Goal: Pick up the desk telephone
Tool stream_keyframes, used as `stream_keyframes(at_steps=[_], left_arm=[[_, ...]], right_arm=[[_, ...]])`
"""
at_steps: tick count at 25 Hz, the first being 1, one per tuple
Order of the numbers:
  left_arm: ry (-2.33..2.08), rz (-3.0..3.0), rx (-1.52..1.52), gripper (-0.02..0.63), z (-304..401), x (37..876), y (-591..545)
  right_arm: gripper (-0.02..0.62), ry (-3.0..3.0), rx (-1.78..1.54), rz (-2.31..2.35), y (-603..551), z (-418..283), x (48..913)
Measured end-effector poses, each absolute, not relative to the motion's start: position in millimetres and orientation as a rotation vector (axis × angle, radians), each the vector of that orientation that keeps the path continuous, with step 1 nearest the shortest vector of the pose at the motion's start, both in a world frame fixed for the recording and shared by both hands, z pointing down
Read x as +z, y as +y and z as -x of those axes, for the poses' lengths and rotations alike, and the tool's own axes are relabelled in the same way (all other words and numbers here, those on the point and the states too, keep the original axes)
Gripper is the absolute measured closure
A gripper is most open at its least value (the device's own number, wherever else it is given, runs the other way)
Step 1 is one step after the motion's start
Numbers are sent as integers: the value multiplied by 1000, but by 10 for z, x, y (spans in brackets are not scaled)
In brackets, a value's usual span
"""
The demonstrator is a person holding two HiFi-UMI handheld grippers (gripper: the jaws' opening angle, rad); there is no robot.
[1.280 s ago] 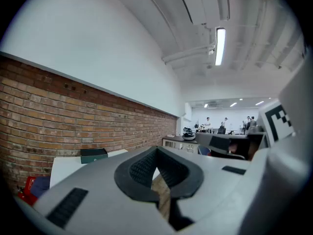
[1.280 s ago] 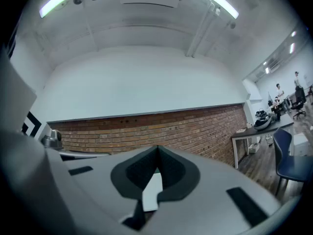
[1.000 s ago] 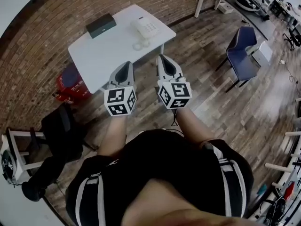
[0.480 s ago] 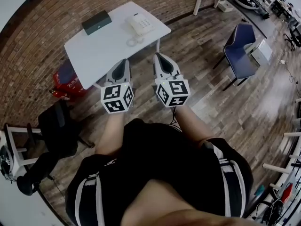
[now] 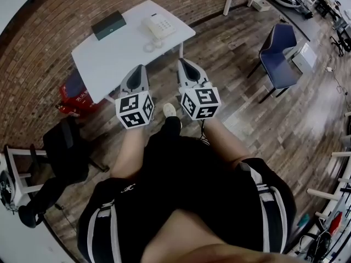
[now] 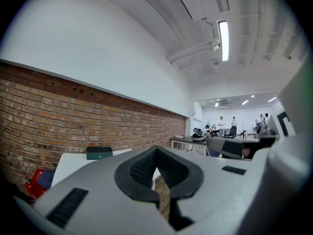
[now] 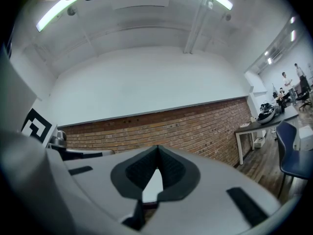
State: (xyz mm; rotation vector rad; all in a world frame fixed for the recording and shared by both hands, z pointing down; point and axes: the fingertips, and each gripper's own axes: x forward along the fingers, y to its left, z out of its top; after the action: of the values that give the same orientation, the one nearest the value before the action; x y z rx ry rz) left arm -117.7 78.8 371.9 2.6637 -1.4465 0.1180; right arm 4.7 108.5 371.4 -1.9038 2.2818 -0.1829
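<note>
While the left gripper [image 5: 139,70] and the right gripper [image 5: 185,64] are both pressed together and empty, the desk telephone [image 5: 159,26] sits on the white table [image 5: 109,56], well apart from them. I think they should come closer and open first.

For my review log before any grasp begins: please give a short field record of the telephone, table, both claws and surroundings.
telephone: white desk telephone on the white table, toward its right end in the head view, untouched
also on table: dark green box, left of the telephone, apart from it
left claw: shut, empty, in the air on the table's near side
right claw: shut, empty, in the air beside the left claw
nearby: blue chair at right; red item on the floor by the table
</note>
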Motion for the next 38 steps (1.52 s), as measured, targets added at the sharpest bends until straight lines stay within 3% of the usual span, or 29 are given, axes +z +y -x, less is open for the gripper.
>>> stream_keyframes(at_steps=[19,38], left_arm=[[-1438,-2692,80,606,779,3974,-120],[-1446,-2573,175,606,269,4230,-2561]], right_arm=[[597,2337,-112,1886,115,-324,3935],[597,2451,-258,1856,-2391,-802,4138]])
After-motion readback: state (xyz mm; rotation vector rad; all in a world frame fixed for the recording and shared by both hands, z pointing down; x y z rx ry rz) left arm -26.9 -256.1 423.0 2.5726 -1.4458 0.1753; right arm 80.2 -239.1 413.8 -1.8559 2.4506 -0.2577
